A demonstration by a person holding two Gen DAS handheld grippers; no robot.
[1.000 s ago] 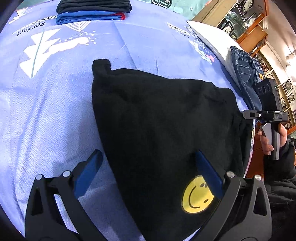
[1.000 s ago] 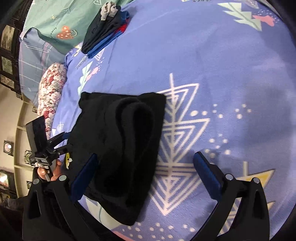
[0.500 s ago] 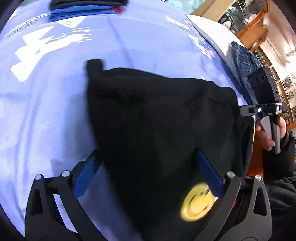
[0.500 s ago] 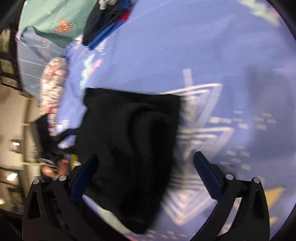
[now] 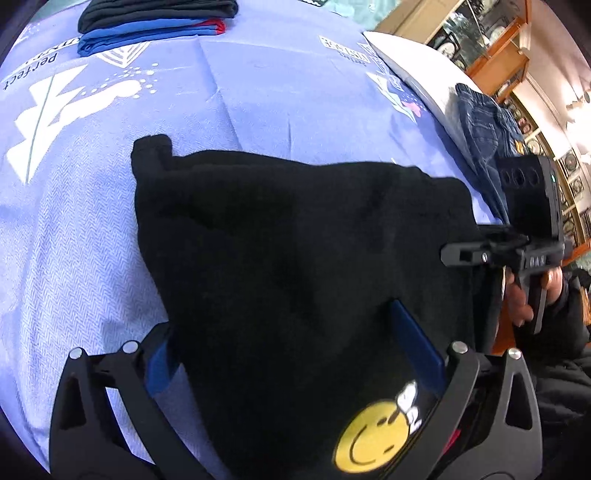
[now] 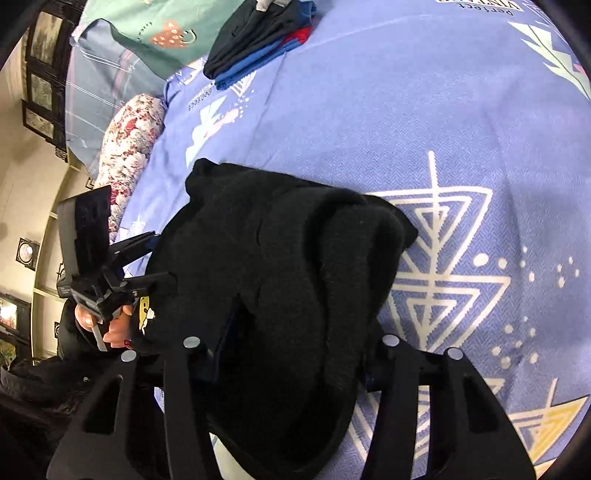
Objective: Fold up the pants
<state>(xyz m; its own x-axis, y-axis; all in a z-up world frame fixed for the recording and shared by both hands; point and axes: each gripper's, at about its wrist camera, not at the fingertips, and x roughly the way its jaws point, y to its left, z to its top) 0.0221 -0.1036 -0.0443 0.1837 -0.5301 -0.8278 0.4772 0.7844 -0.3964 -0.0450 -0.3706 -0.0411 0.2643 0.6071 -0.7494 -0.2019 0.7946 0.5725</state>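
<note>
Pants between right tool fingers

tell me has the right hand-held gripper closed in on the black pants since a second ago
Yes. The right hand-held gripper has moved in and narrowed onto the black pants, covering their near edge; earlier its open fingers straddled them, judged against the triangle print.

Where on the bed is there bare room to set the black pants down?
Bare sheet lies between the black pants and the folded stack, and right of the pants over the triangle print. Crowded near the jeans.

Black pants w/ yellow smiley patch, blue patterned sheet
</note>
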